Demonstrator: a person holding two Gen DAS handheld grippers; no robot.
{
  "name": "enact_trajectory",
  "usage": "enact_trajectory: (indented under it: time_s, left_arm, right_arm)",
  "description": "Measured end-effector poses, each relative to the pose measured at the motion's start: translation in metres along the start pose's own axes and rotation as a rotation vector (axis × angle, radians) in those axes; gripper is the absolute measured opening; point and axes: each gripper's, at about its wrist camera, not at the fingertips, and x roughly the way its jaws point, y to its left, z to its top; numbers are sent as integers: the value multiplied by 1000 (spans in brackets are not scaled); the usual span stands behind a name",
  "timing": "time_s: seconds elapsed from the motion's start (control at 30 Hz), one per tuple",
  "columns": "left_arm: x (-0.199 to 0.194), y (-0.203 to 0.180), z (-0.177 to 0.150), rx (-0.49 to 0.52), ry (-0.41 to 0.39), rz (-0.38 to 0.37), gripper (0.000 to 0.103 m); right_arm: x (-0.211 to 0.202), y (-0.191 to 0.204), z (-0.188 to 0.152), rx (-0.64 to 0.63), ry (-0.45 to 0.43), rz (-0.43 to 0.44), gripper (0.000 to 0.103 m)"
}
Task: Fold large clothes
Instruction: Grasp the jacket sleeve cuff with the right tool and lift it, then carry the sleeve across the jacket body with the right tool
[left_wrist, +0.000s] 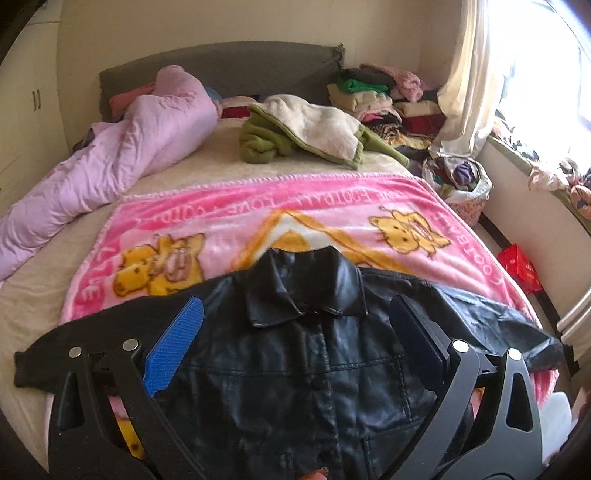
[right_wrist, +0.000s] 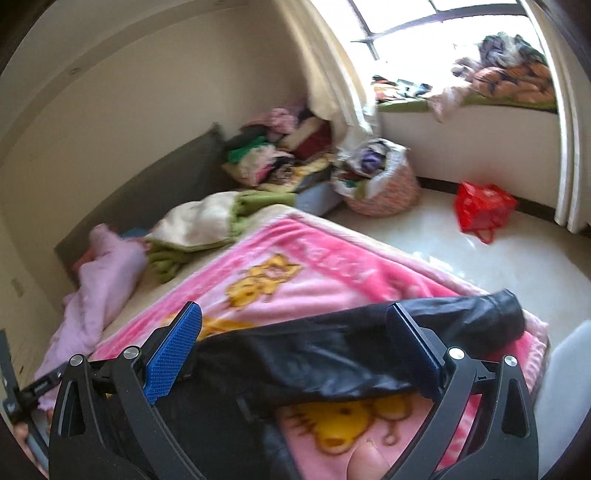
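Note:
A black leather jacket (left_wrist: 314, 373) lies face up on a pink cartoon blanket (left_wrist: 258, 218) on the bed, collar pointing away, both sleeves spread out to the sides. My left gripper (left_wrist: 295, 314) hovers open over the jacket's chest, blue-padded fingers wide on either side of the collar. In the right wrist view the jacket's right sleeve (right_wrist: 369, 354) stretches across the pink blanket (right_wrist: 314, 266) toward the bed's edge. My right gripper (right_wrist: 293, 321) stands open above that sleeve, nothing between its fingers.
A lilac duvet (left_wrist: 122, 155) is heaped on the bed's left, a green and cream fleece (left_wrist: 314, 129) at the back. Stacked clothes (left_wrist: 388, 96) and a full basket (right_wrist: 380, 181) stand by the window. A red bag (right_wrist: 480, 206) sits on the floor.

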Motion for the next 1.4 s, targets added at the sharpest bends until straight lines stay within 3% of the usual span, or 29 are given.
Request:
enact_trajectory:
  time_s: [0.4,0.63,0.83,0.97,1.13,1.23,1.27,1.33,1.4]
  left_arm:
    - [78,-69,-47,49,102,-89,94]
    - [110,-117,-92,162,196,-118,94]
    - [127,-129,-111,202,233,-132,94]
    - [138,-130,-117,202,251,-139,94]
    - [146,-129,-123,221,268,-125,94]
    - [144,-123,-116,213,259,-120,94]
    - [142,-121,-113,208,254,-124,94]
    - [137,-117,-106,197,244,-128,94]
    - [131,-111,-100,183,244,-129,94]
  right_arm:
    - [52,-108,-38,220,86,-243,99]
    - [71,-158,-62,335,131,-337,99]
    - [87,-189,-75,446,168,-321,99]
    - [105,-211,-85,553,219,-222,99]
    - [117,-219,-80,579,181,-174,98]
    - [118,-224,-72,584,166,-143,57]
    - [118,-225,-70,592,162,-124,52]
    - [109,-223,-64,583,143,-105,32]
    - [99,-215,-53,534,117,-90,25]
